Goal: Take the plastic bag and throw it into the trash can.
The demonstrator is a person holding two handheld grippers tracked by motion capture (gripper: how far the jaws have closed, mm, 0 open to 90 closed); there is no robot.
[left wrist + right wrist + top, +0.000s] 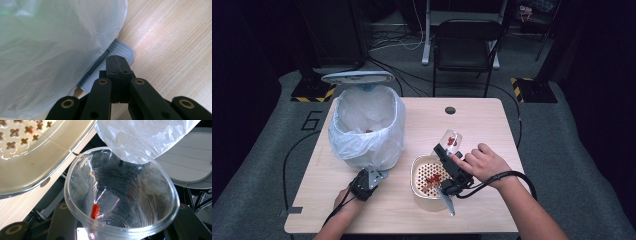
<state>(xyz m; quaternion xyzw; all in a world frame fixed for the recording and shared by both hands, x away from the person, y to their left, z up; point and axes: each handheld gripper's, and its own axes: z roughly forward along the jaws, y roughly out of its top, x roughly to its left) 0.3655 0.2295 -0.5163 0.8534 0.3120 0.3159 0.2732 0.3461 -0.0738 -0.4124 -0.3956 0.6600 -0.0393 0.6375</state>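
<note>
While the right gripper (446,156) is clamped on a clear plastic cup (452,139), its mouth tipped up and away from the person, the left gripper (371,176) sits at the foot of a small bin lined with a white plastic bag (367,125) on the light wood table (482,120).

Left gripper view: jaws pressed fully together, nothing between them, tips resting on the bin's grey ribbed foot pedal (120,51), bag right beside them.

Right gripper view looks straight into the cup (120,192): one small red piece (95,210) clings to the inside wall near the bottom. Cup is otherwise see-through; jaws sit dark behind its walls.

High view: cup hangs just above the far edge of a cream square colander basin with a perforated insert (430,176), which sits on the table right of the bin. Red bits (432,178) are scattered on the insert. Bin lid (357,77) stands open behind the bin. A few red bits (368,130) are visible inside the bag.
</note>
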